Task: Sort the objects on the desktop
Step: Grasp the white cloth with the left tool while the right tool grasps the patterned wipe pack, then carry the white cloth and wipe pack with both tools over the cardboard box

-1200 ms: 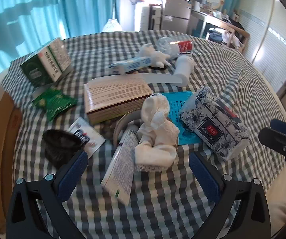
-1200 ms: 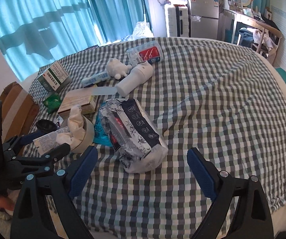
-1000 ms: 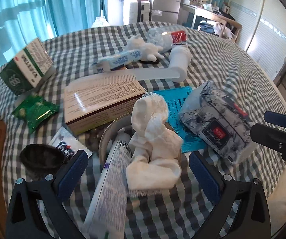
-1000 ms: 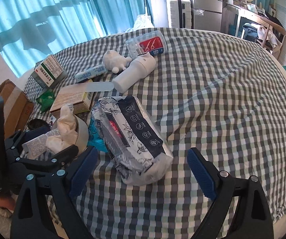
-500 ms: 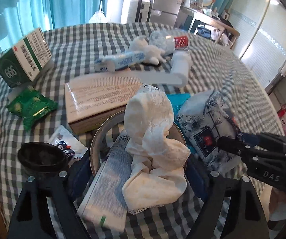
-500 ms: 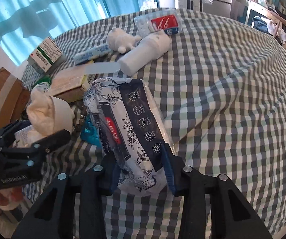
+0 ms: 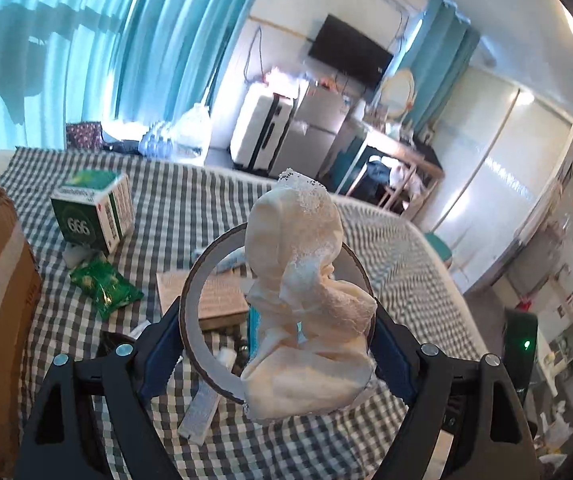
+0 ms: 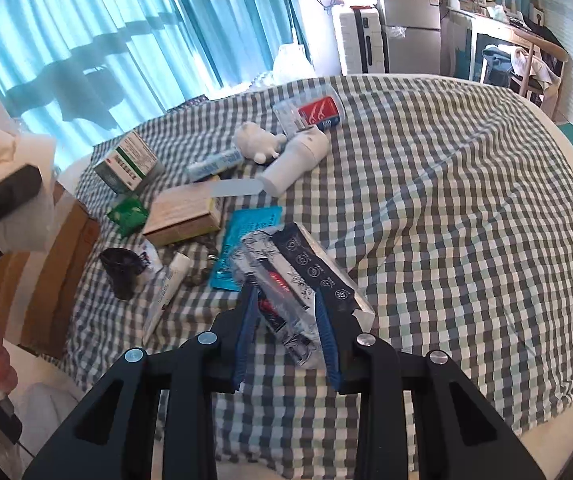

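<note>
My left gripper (image 7: 276, 338) clamps the tape ring (image 7: 206, 364) wide, the draped white cloth (image 7: 306, 300) could slide off; my right gripper (image 8: 286, 332), jaws just closing, pinches the slippery tissue pack (image 8: 298, 276).

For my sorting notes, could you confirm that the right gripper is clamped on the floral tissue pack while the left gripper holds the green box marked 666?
Not quite. The right gripper is indeed clamped on the floral tissue pack, but the left gripper holds the tape roll draped with a white cloth. In the left wrist view, the green box sits untouched on the checked tablecloth.
</note>
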